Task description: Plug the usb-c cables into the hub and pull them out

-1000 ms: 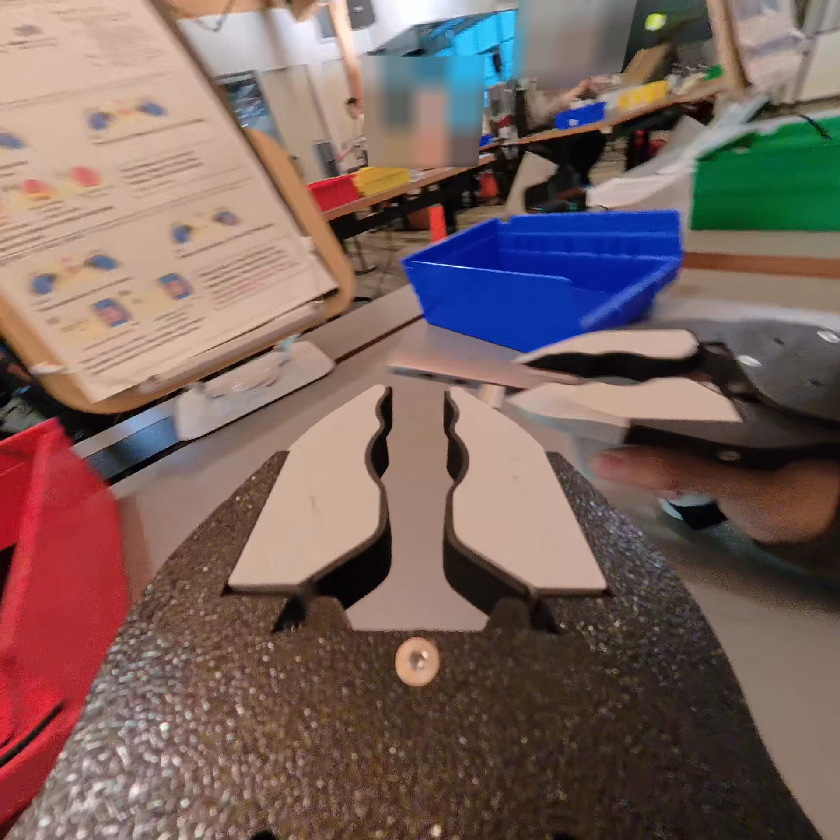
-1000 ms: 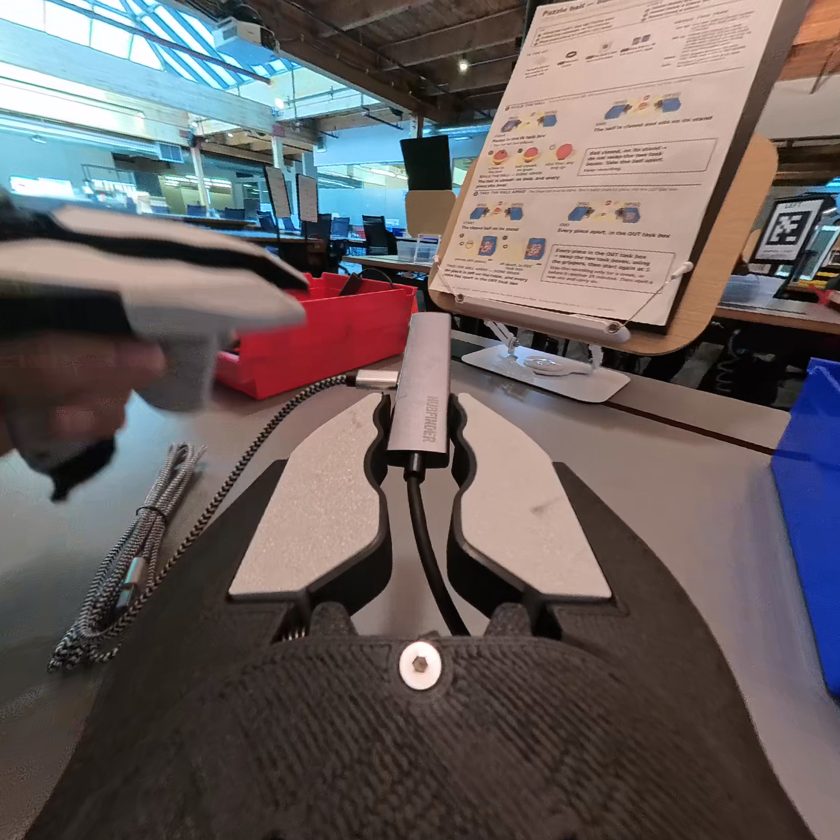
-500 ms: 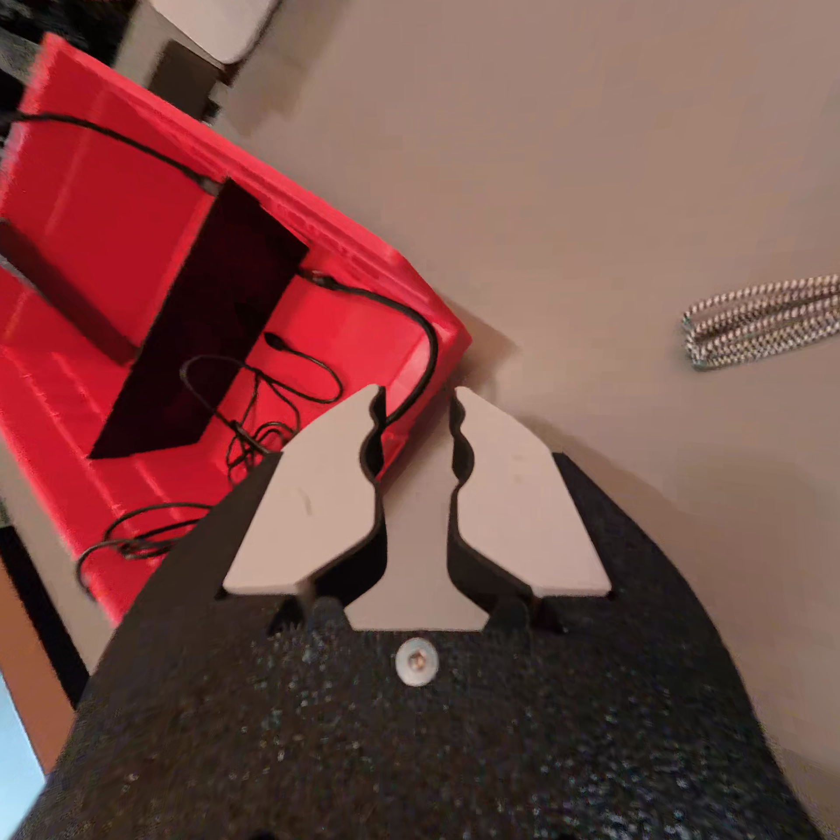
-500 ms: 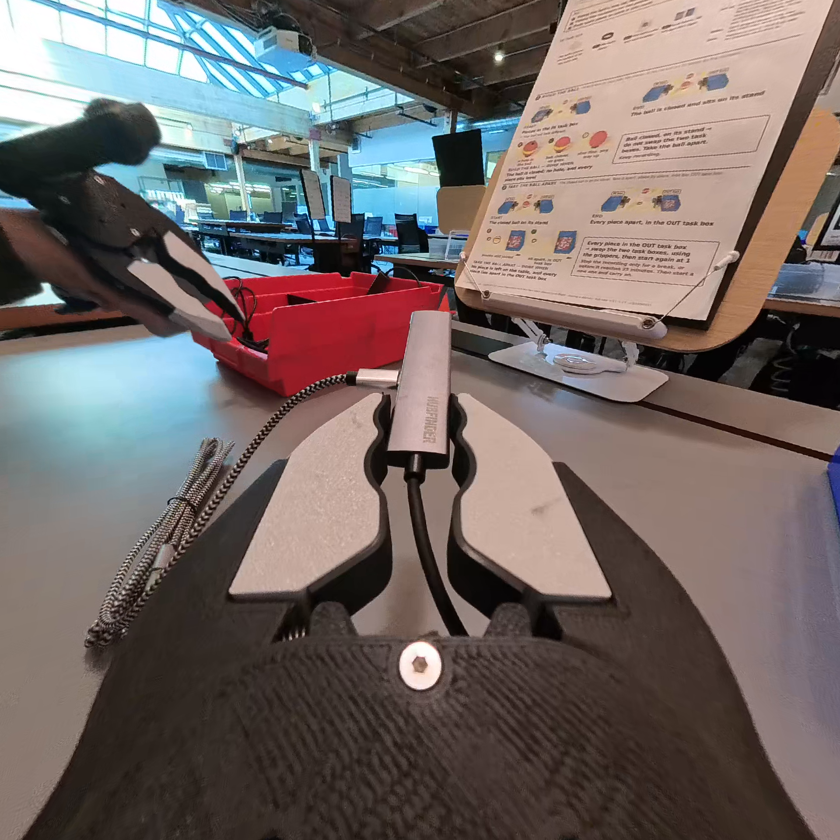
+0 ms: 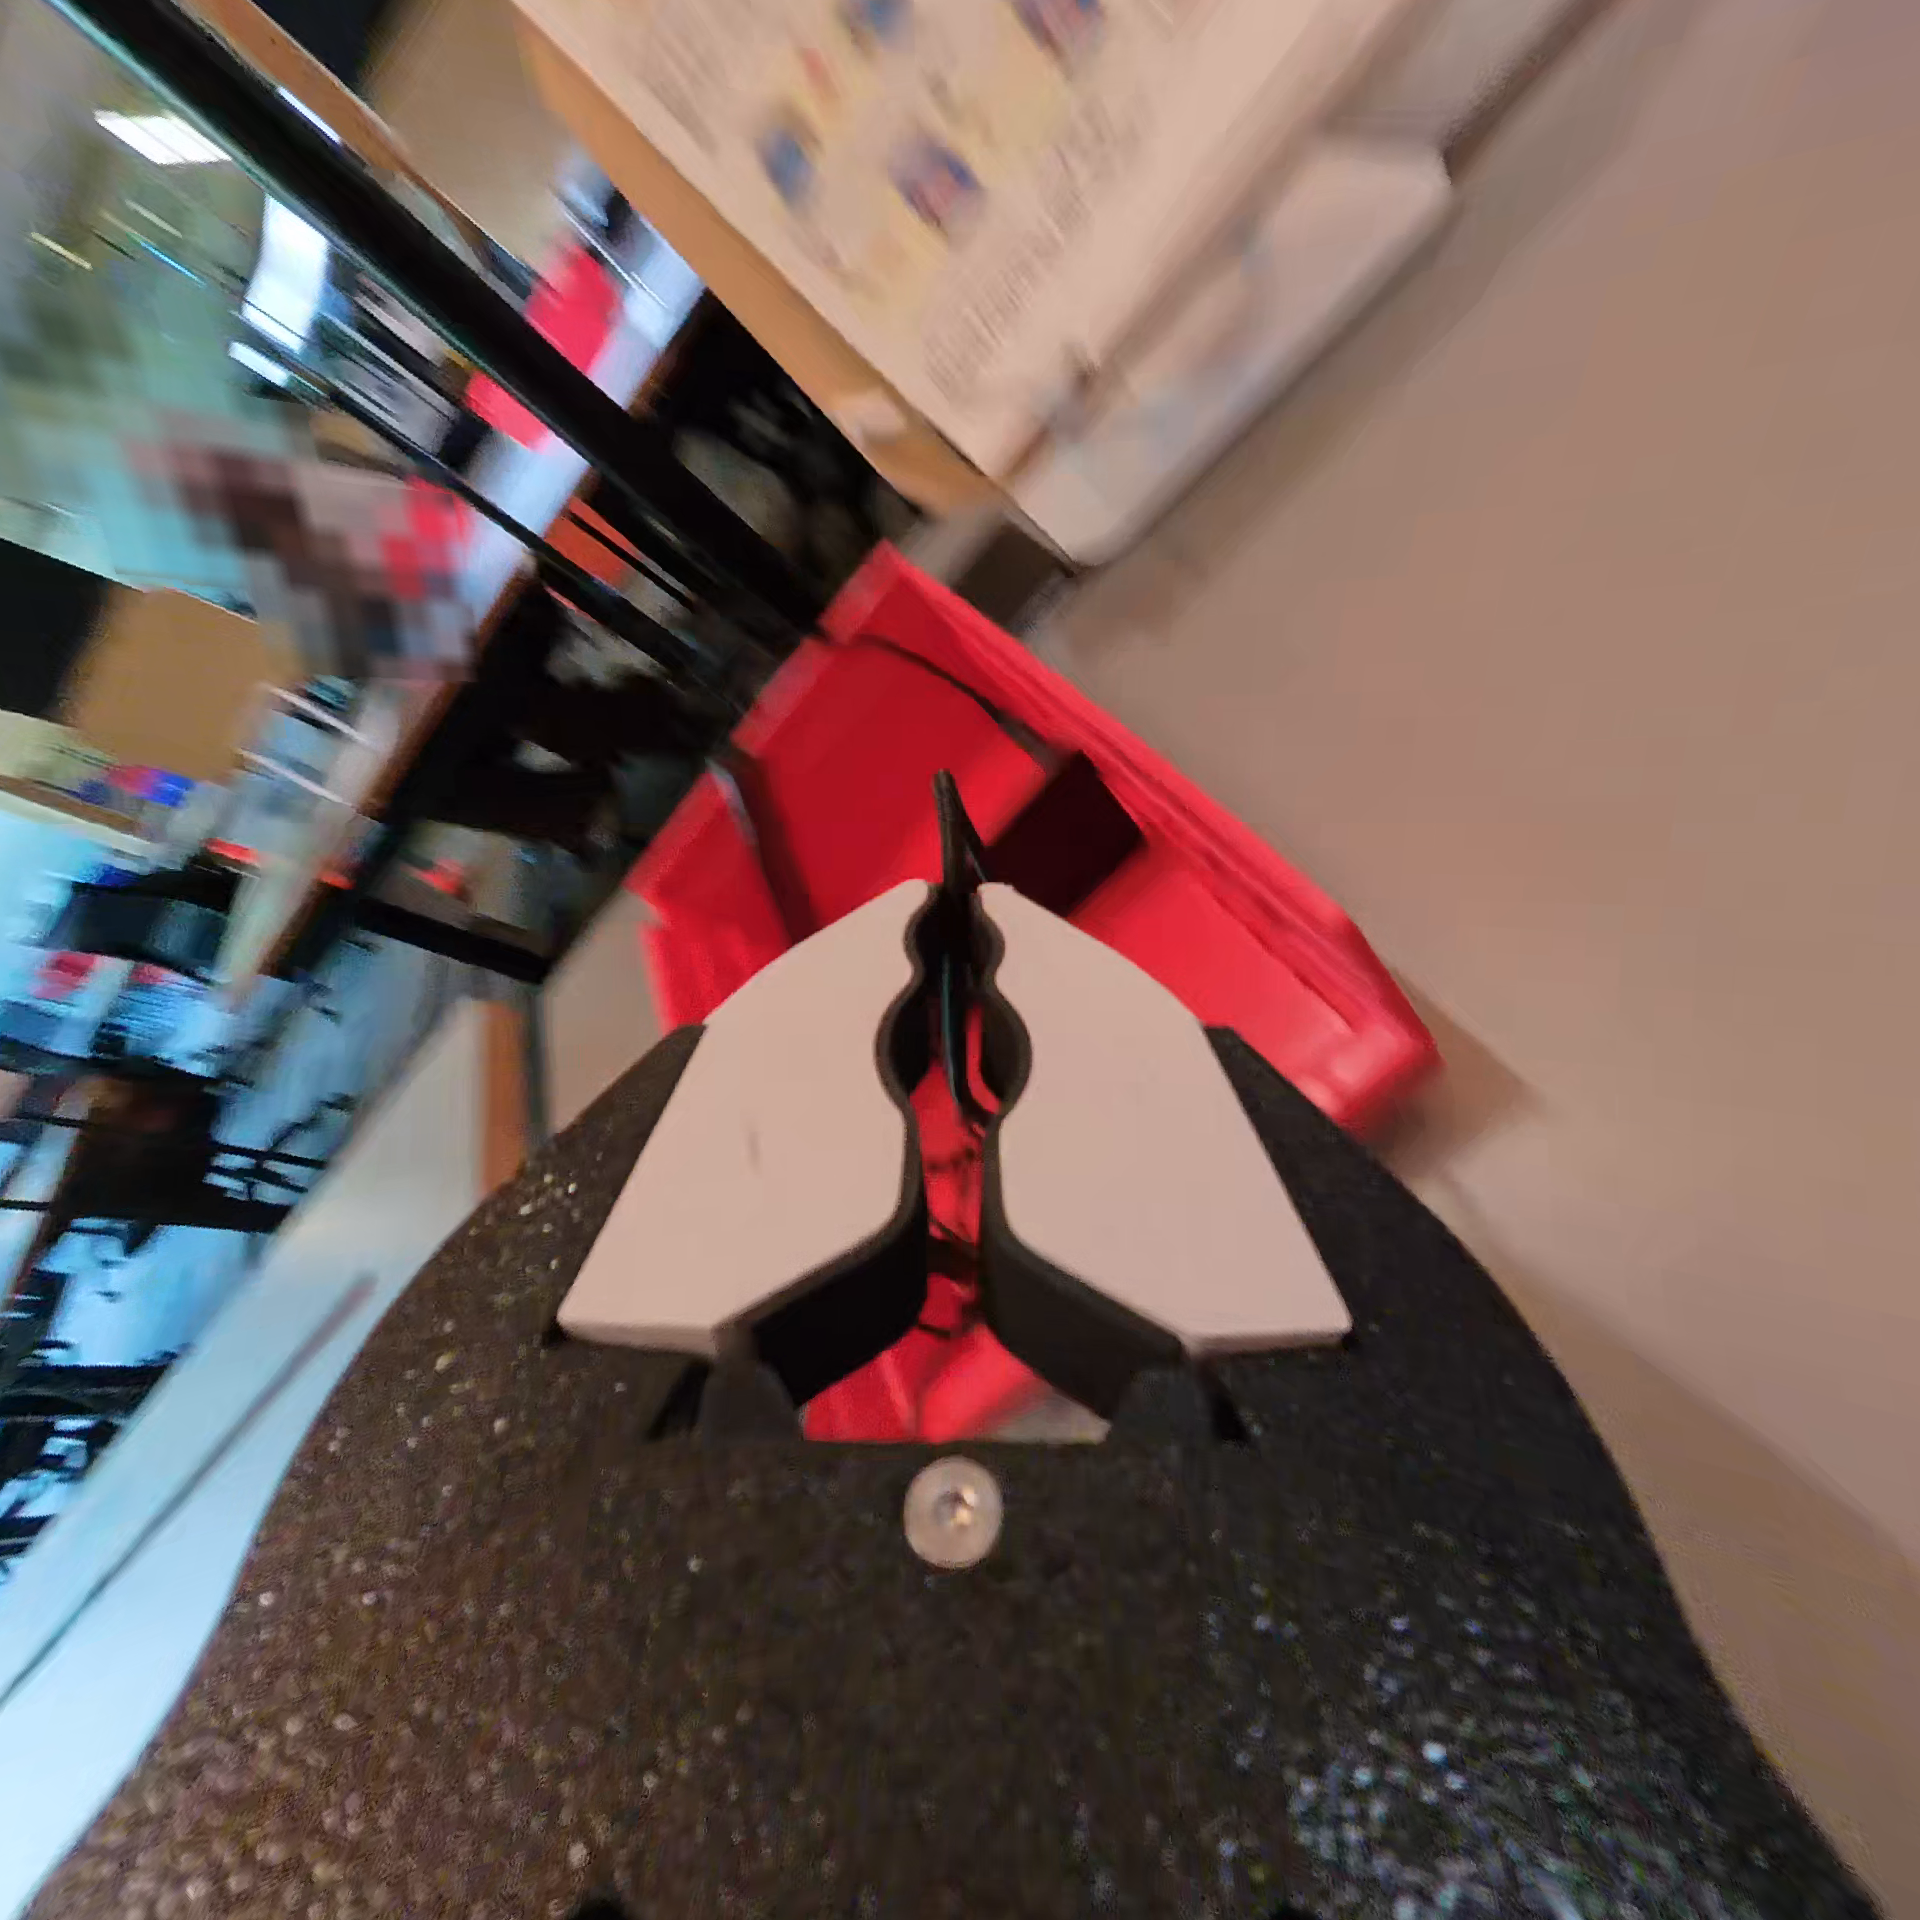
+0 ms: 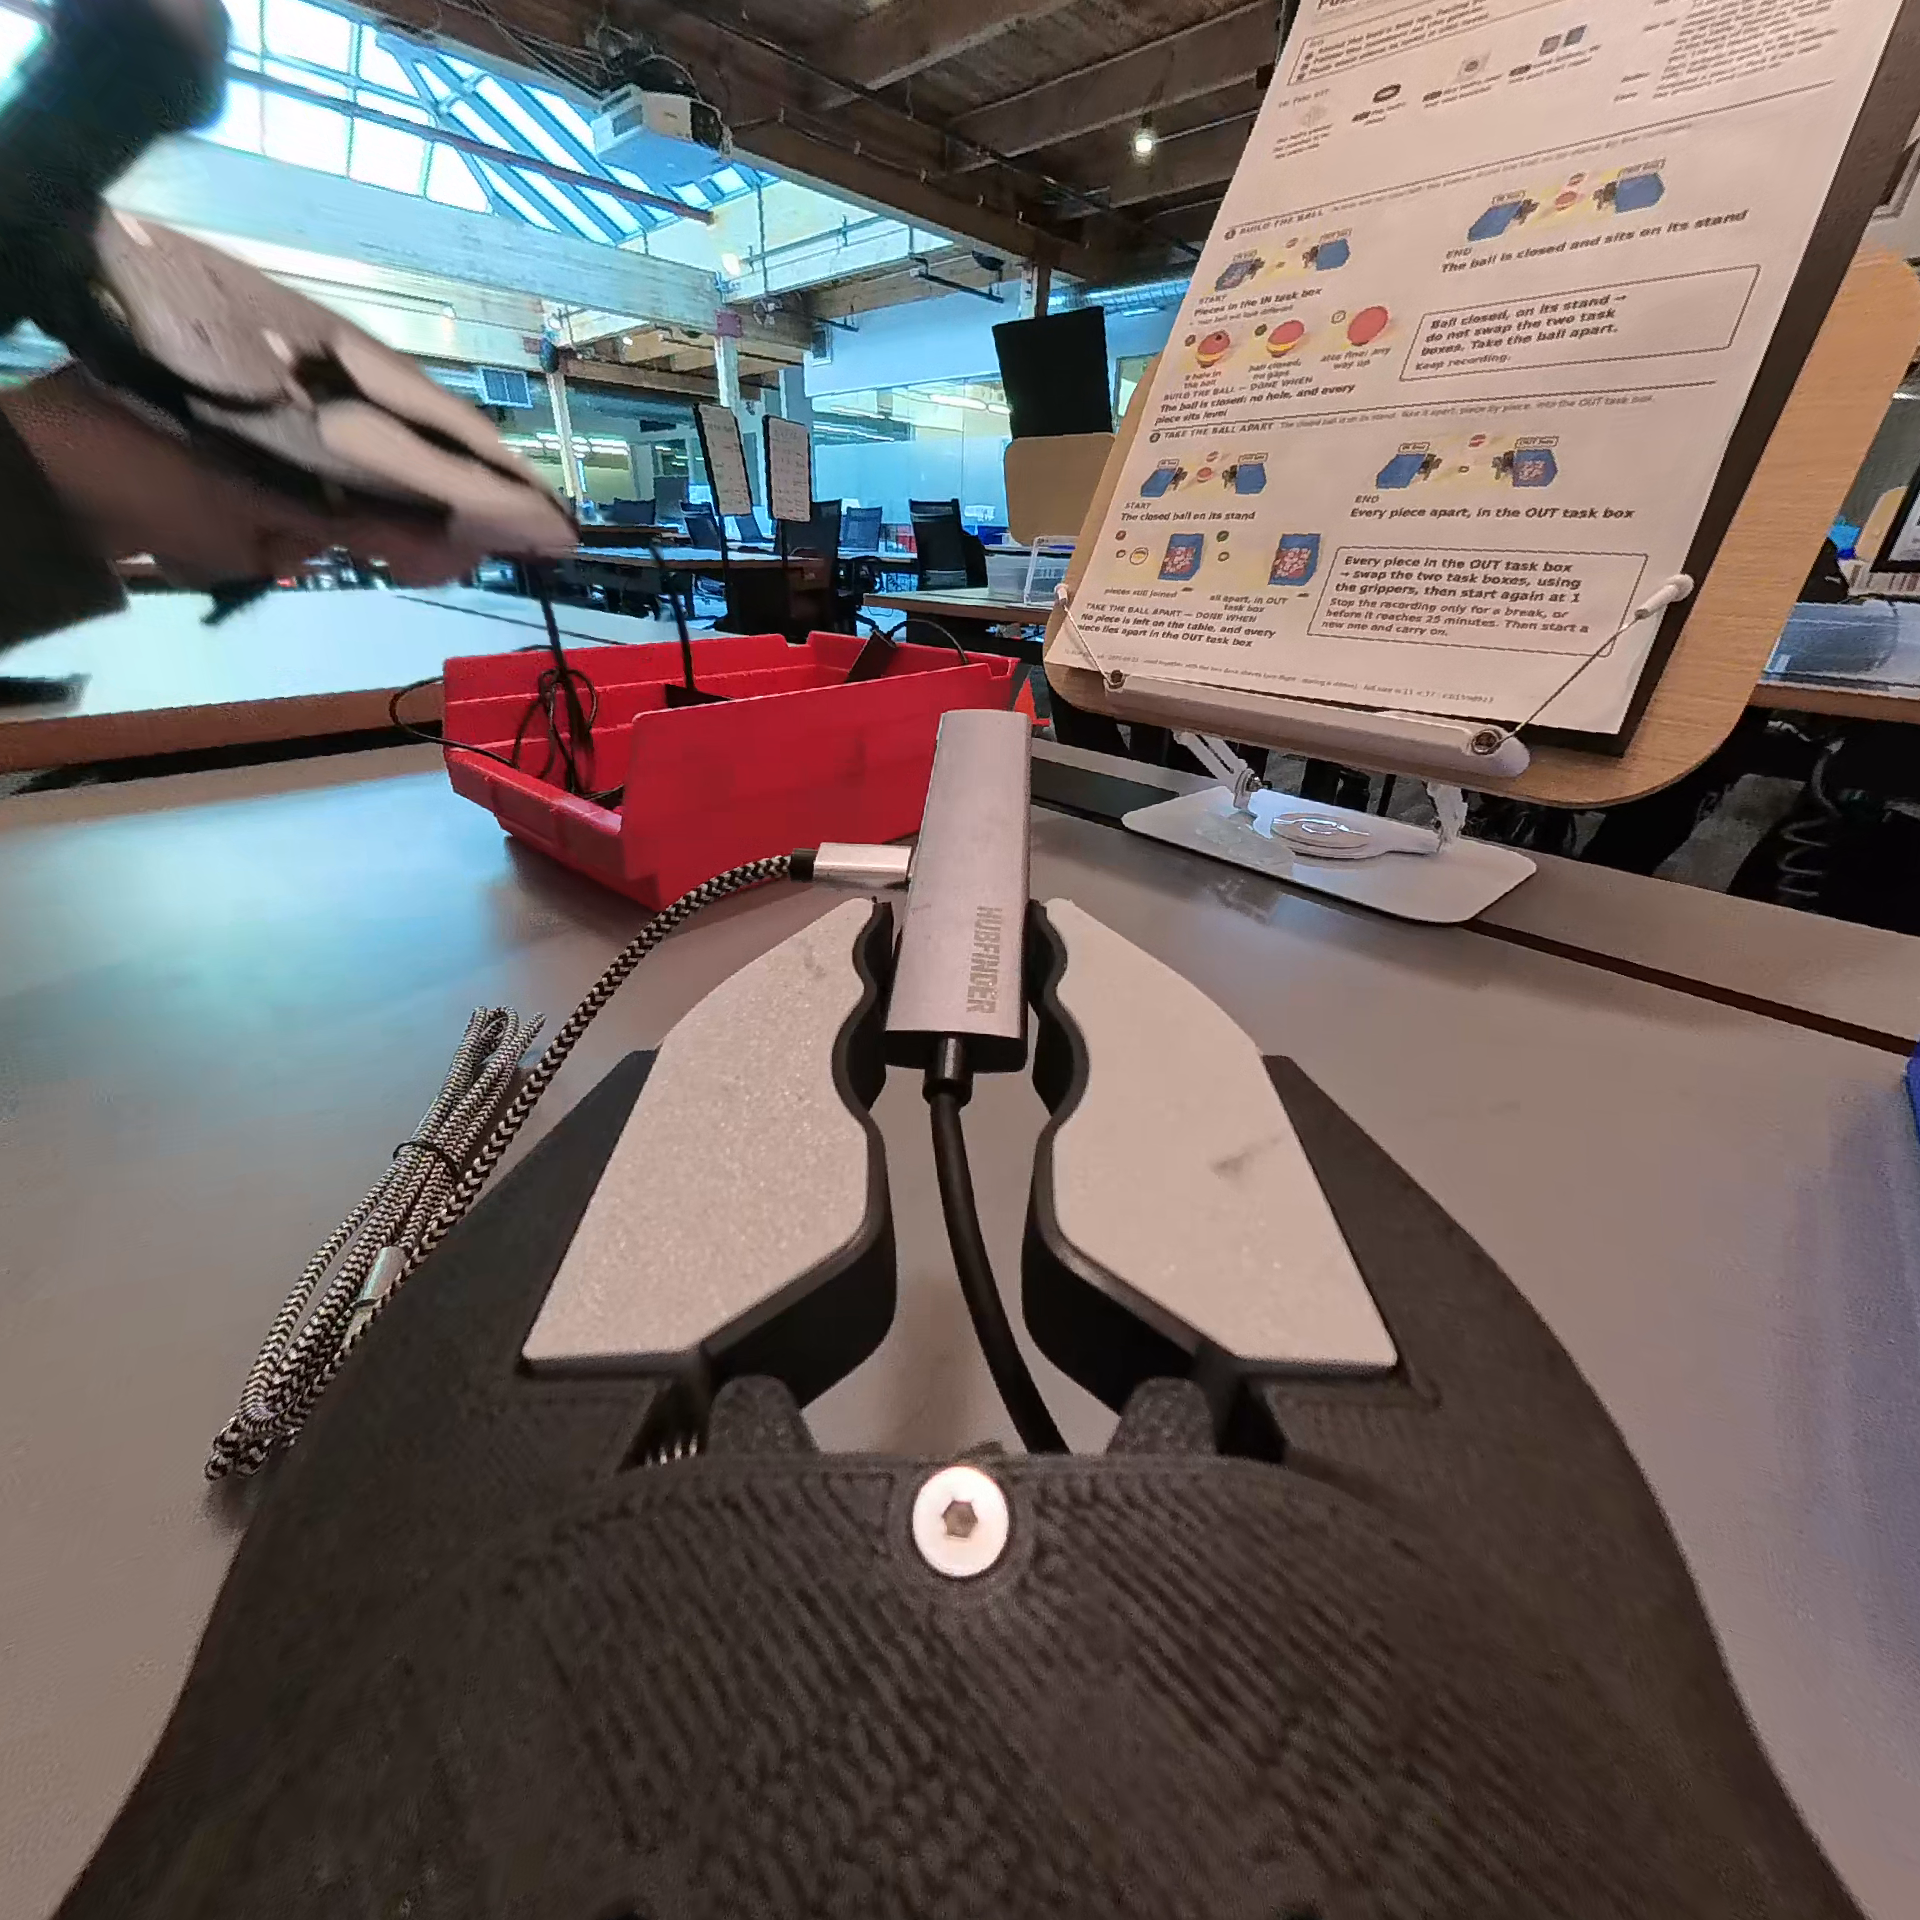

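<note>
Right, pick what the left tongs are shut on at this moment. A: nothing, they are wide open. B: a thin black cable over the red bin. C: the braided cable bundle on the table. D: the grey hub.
B: the left tongs are pinched on a thin black cable above the red bin; the grey hub sits in the right tongs.

Open-plan workshop: long worktables (image 6: 260,665), office chairs (image 6: 940,540), skylit beamed ceiling (image 6: 852,114).
</note>
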Available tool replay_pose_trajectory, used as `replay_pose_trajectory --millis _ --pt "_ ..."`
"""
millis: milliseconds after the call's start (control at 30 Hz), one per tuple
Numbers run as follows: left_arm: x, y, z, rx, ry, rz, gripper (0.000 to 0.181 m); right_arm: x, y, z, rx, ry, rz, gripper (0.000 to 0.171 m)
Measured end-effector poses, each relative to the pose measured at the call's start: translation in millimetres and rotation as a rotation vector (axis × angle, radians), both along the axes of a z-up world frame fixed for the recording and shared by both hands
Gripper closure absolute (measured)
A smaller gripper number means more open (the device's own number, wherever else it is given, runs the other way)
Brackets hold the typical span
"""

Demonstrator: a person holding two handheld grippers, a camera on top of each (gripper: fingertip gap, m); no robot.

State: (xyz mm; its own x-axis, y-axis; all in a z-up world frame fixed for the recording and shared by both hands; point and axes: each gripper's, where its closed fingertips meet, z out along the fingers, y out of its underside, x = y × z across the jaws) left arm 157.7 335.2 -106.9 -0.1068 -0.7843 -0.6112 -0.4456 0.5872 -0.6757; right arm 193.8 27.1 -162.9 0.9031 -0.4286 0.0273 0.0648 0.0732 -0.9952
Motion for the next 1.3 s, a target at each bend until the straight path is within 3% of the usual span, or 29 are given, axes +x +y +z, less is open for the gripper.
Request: replay_pose_trajectory --millis 33,133,200,267,333,467,533,667,767,833,933,1000,1100,1200,1300 --pt "-0.7 -4.0 30.2 0.020 -0.093 0.002 0.179 0.3 -0.4 0.2 0.002 0.000 -0.003 0.146" --pt "-10.5 -44.7 100.0 -0.029 -0.285 -0.096 0.178 2.3 -2.7 1.3 0.017 0.009 -0.013 0.146" --pt "-19.7 -87.4 112.2 -0.113 -0.276 -0.227 0.178 5.2 -6.3 3.3 0.044 0.021 -0.024 0.146" --pt "-29.7 -128.3 103.0 -0.123 -0.245 -0.356 0.178 11.6 -15.1 7.0 0.086 0.023 -0.055 0.146" --pt "-39.7 -164.4 71.8 -0.060 -0.198 -0.479 0.178 24.5 -30.0 9.7 0.120 0.026 -0.124 0.146" --pt "-55.4 -205.2 -44.4 0.127 0.038 -0.663 0.178 39.6 -49.3 11.4 0.195 0.094 -0.165 0.147" --pt "-64.6 -215.3 -87.1 0.101 0.108 -0.727 0.178 38.6 -48.4 11.2 0.189 0.090 -0.155 0.146" --pt "-93.9 -219.4 -132.9 -0.036 0.255 -0.829 0.177 32.9 -42.7 10.9 0.158 0.059 -0.128 0.146" --pt "-105.5 -192.9 -152.5 -0.063 0.376 -0.737 0.172 32.6 -41.9 10.6 0.153 0.060 -0.124 0.146" --pt "-110.4 -175.0 -157.6 -0.143 0.441 -0.643 0.153 32.2 -41.7 10.6 0.154 0.060 -0.121 0.147" --pt "-105.4 -173.2 -137.0 -0.385 0.376 -0.570 0.142 30.9 -39.9 10.0 0.141 0.052 -0.116 0.146" --pt "-87.4 -166.6 -124.1 -0.570 0.325 -0.419 0.142 29.3 -37.5 9.3 0.124 0.040 -0.113 0.146" --pt "-60.4 -150.8 -134.0 -0.769 0.377 -0.134 0.143 25.8 -33.6 8.2 0.095 0.014 -0.107 0.146" --pt "-42.9 -146.1 -153.0 -0.836 0.465 -0.009 0.143 23.8 -32.6 8.5 0.091 0.001 -0.101 0.146" --pt "-25.0 -138.5 -164.7 -0.772 0.484 0.066 0.143 24.7 -32.5 7.9 0.091 0.012 -0.097 0.146"
